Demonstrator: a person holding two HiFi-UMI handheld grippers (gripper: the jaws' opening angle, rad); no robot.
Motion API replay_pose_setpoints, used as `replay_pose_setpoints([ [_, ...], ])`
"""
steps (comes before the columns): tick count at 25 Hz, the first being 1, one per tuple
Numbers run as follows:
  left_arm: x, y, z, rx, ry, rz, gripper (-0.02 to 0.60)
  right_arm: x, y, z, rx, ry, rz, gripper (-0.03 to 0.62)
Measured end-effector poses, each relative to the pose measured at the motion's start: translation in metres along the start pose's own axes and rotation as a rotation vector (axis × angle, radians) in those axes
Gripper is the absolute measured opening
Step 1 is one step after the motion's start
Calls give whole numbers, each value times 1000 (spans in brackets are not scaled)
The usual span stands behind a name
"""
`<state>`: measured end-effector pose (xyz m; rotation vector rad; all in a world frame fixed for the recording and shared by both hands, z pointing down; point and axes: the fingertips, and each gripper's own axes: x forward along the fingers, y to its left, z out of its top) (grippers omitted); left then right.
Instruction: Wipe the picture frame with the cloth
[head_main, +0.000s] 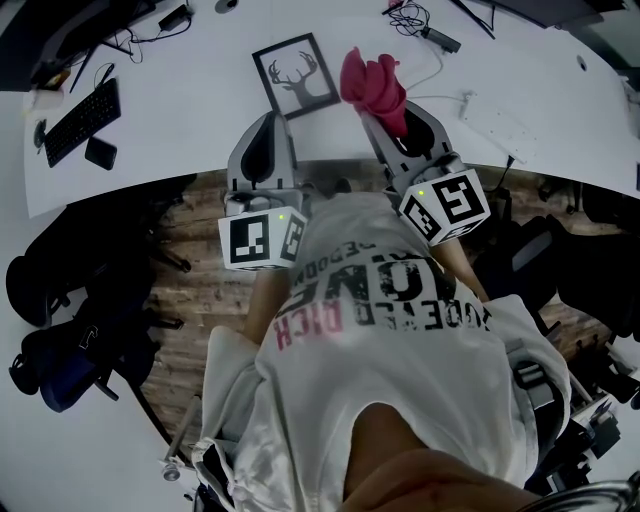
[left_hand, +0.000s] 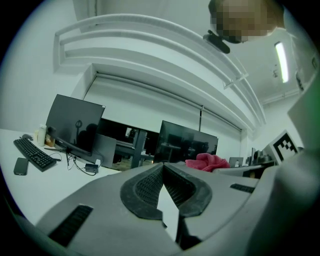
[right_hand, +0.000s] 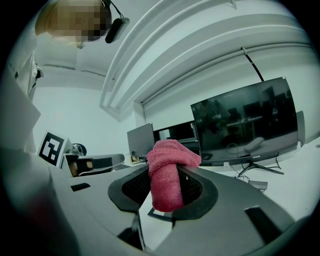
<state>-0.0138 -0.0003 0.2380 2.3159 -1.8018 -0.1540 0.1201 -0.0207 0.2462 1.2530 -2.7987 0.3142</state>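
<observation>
The black picture frame (head_main: 296, 76) with a deer-antler print lies flat on the white table (head_main: 190, 130), just beyond both grippers. My right gripper (head_main: 380, 112) is shut on a red cloth (head_main: 373, 86), which bunches out past its jaws beside the frame's right edge. In the right gripper view the cloth (right_hand: 167, 177) is pinched between the black pads, and a corner of the frame (right_hand: 159, 214) shows underneath. My left gripper (head_main: 269, 118) hovers at the frame's near edge. Its jaws (left_hand: 162, 169) meet at the tips with nothing between them. The cloth (left_hand: 206, 161) shows off to its right.
A keyboard (head_main: 82, 120) and a phone (head_main: 100, 152) lie at the table's left. Cables with an adapter (head_main: 440, 40) and a white power strip (head_main: 495, 122) sit at the right. Dark monitors (right_hand: 245, 122) stand along the back. Chairs and a bag (head_main: 50, 350) crowd the floor at left.
</observation>
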Motion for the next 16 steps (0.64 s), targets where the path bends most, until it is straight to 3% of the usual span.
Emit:
replay_pose_setpoints([
  [16,-11,-10,-11,-10,2,14,0,-16,-3,-4,5,-2,-2,120],
])
